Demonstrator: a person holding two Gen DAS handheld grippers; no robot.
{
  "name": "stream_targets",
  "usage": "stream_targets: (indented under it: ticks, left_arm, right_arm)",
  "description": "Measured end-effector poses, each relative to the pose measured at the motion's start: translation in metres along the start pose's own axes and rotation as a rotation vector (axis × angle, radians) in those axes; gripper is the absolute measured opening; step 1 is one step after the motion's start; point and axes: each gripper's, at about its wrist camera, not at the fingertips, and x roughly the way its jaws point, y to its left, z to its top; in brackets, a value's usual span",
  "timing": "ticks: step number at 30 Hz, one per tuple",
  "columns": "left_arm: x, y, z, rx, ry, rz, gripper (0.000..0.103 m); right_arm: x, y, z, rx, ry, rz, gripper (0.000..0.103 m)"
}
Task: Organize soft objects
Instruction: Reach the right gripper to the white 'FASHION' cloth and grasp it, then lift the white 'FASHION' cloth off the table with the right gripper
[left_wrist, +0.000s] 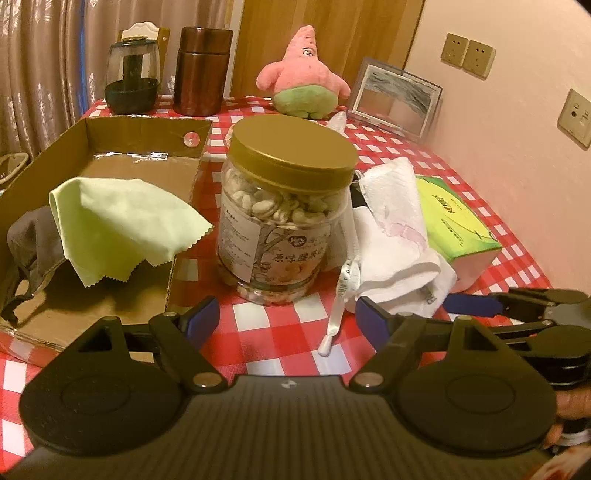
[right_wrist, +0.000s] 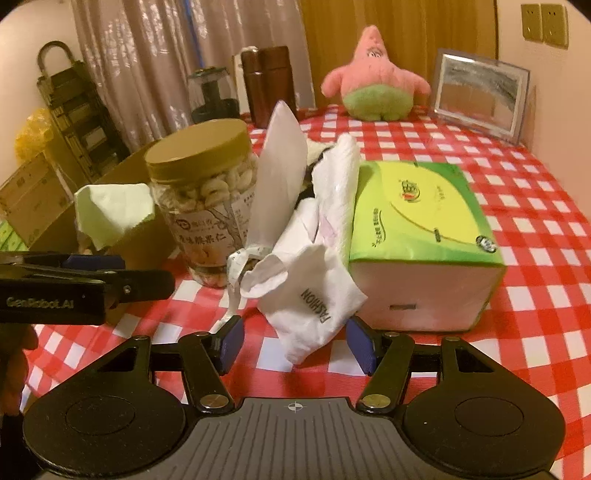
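A white sock (right_wrist: 314, 280) marked FASHION lies crumpled on the checked tablecloth between the nut jar (right_wrist: 207, 206) and the green tissue box (right_wrist: 417, 236). My right gripper (right_wrist: 295, 345) is open, its blue pads on either side of the sock's near end. The sock shows in the left wrist view (left_wrist: 395, 236) too. My left gripper (left_wrist: 288, 321) is open and empty, just in front of the jar (left_wrist: 284, 214). A cardboard box (left_wrist: 110, 147) at left holds a light green cloth (left_wrist: 122, 221) and a grey cloth (left_wrist: 33, 236). A pink plush starfish (left_wrist: 304, 77) sits at the table's back.
A brown flask (left_wrist: 201, 70), a dark glass grinder (left_wrist: 131, 77) and a framed mirror (left_wrist: 395, 96) stand along the back edge. A white ribbon-like tag (left_wrist: 341, 306) lies beside the jar. The wall with sockets is at right. The right gripper shows in the left wrist view (left_wrist: 517, 306).
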Motion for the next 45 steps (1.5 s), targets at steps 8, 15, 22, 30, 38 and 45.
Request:
stream_targets:
  ticks: [8, 15, 22, 30, 38, 45]
  left_arm:
    - [0.006, 0.005, 0.0, -0.033, 0.007, -0.009, 0.078]
    - [0.005, 0.008, -0.001, -0.038, 0.011, 0.002, 0.078]
    - [0.001, -0.005, -0.002, 0.017, 0.01, -0.019, 0.078]
    - [-0.004, -0.02, -0.002, 0.075, 0.009, -0.035, 0.078]
    - [-0.004, -0.036, 0.002, 0.061, 0.008, -0.088, 0.074]
    - [0.01, -0.059, 0.006, 0.085, 0.006, -0.115, 0.071]
  right_arm:
    - [0.024, -0.002, 0.001, 0.091, 0.046, 0.009, 0.047]
    - [0.031, 0.003, 0.004, 0.09, 0.052, -0.004, 0.006]
    - [0.006, 0.007, 0.004, 0.044, 0.034, -0.005, 0.004]
    - [-0.036, 0.004, -0.006, 0.014, 0.002, -0.052, 0.004]
    - [-0.088, -0.016, -0.01, 0.056, -0.12, -0.111, 0.004]
    - [-0.112, -0.025, 0.003, 0.022, -0.218, -0.16, 0.004]
